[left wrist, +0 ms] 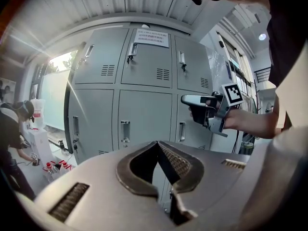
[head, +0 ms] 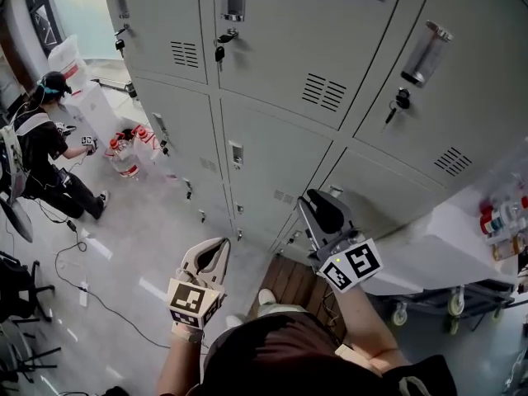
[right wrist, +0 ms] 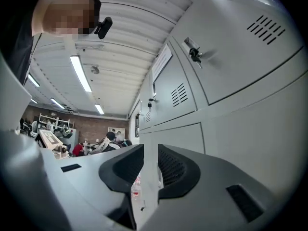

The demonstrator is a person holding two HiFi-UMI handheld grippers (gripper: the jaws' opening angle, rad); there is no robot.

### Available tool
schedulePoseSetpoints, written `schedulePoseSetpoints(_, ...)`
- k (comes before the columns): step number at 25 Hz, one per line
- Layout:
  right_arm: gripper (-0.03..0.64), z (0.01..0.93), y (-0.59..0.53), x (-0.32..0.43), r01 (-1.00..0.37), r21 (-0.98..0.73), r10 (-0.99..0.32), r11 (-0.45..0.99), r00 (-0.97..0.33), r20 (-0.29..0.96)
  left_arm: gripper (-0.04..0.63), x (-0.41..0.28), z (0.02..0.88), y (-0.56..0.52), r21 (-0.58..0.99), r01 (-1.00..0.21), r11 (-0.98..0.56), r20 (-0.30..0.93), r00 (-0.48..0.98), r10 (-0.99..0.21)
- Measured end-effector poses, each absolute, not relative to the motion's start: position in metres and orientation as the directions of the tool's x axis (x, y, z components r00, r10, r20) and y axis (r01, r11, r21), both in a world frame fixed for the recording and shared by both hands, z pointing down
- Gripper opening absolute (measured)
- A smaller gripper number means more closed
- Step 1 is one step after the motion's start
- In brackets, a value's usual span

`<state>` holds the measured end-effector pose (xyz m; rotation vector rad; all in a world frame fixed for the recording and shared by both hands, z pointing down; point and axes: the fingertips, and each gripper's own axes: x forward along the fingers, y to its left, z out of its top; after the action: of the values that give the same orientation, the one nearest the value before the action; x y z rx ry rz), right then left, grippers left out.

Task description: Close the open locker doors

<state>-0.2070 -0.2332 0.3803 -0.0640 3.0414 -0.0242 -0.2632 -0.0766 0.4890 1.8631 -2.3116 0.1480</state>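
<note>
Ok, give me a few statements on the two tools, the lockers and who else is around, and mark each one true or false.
1. The left tool has its jaws together with nothing between them. True.
2. The right tool hangs well clear of the lockers. False: the edge of a locker door stands between its jaws.
3. A key hangs at the front of an upper locker. True.
4. Nobody else is in the room. False: a person crouches at the left of the head view.
</note>
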Motion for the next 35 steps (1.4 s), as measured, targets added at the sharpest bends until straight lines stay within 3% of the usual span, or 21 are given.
schedulePoseSetpoints(8, 0.054, 0.437, -0.157, -0.218, 0.062, -0.043, 0.062, 0.997, -0.998, 0.017, 0.018, -0.267, 0.502, -0.033, 0.018, -0.967, 0.253, 0.196, -0.245, -0.950)
schedulePoseSetpoints(19, 0.049, 0.497, -0.084, -0.218, 0.166, -0.083, 0.176, 0.983, -0.975, 0.138, 0.018, -0.263, 0.521, 0.020, 0.043, -0.947, 0.318, 0.212, -0.303, -0.929)
schedulePoseSetpoints(35, 0.051, 0.524, -0.041, -0.215, 0.247, -0.105, 0.264, 0.963, -0.944, 0.199, 0.018, -0.263, 0.539, 0.048, 0.059, -0.921, 0.385, 0.252, -0.360, -0.898)
